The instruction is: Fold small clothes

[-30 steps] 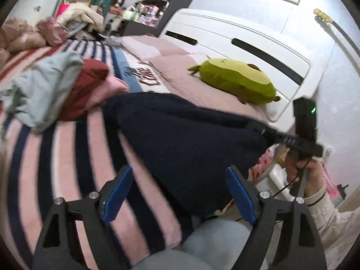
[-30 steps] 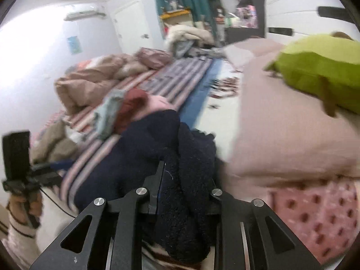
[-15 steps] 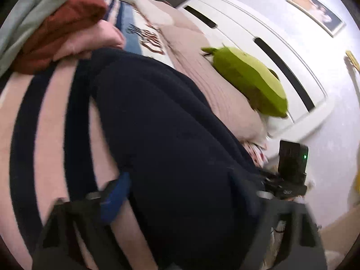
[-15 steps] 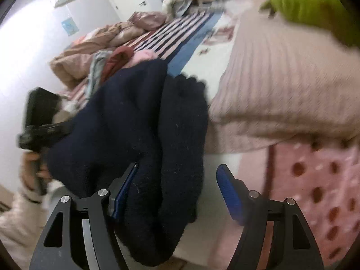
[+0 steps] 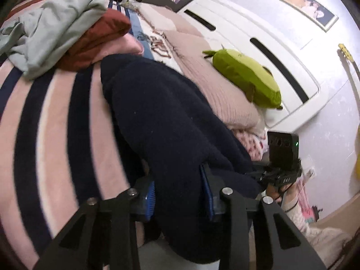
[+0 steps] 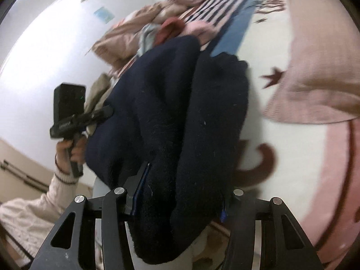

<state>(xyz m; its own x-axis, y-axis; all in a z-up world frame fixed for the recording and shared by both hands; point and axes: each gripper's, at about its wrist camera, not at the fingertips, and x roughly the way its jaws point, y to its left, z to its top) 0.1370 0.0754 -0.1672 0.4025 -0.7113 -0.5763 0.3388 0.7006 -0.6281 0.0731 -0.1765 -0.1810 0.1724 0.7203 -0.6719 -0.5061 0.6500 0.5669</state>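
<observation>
A green plush toy (image 5: 247,76) lies on my pink pillow (image 5: 216,92), close to the white headboard (image 5: 258,36). A framed picture (image 5: 309,11) hangs on the wall above (its subject is too blurred to read). The pink-and-navy striped blanket (image 5: 51,121) covers my bed, and a guitar neck (image 5: 349,60) leans at the right.

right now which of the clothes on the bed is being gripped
The dark navy garment: both the left gripper and the right gripper are clamped on it. The grey, red and pink clothes lie untouched in a pile behind it.
</observation>
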